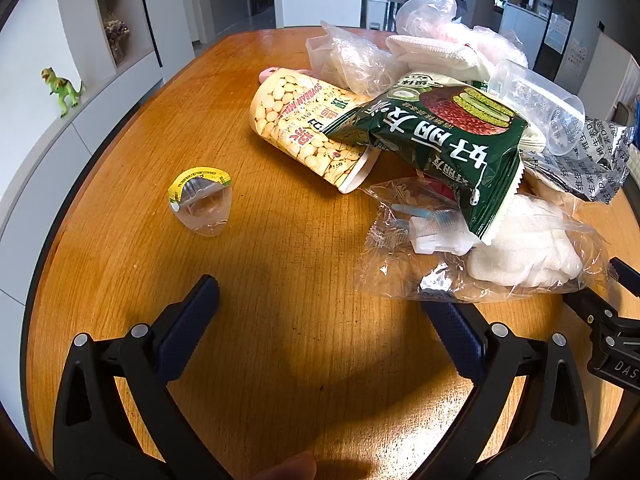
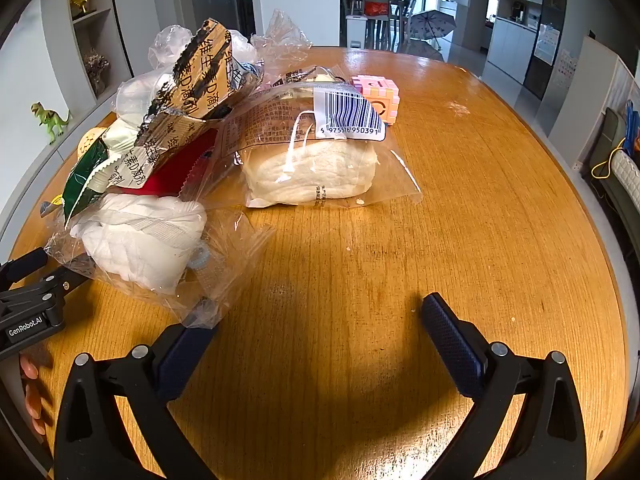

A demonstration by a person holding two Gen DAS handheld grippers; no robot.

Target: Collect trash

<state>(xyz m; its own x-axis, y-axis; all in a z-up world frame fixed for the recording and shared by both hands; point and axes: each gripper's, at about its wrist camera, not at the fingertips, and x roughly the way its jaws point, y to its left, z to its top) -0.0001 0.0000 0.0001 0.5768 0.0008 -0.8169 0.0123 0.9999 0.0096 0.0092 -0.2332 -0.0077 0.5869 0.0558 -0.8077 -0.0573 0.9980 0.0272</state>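
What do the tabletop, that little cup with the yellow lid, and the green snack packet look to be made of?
Tabletop: wood or wood veneer, judging by the visible grain, with a glossy varnish that reflects the light.
Little cup: thin clear plastic, see-through, with a peeled foil-like lid.
Green snack packet: printed plastic film, probably; it is crinkled, shiny, with a serrated edge.

A lived-in home or perhaps an office lounge: wooden counter (image 2: 460, 208), white shelving (image 1: 116, 16) at ten o'clock holding a toy dinosaur (image 1: 62, 89), dining chairs (image 2: 394, 10) and umbrella (image 2: 432, 26) at twelve.
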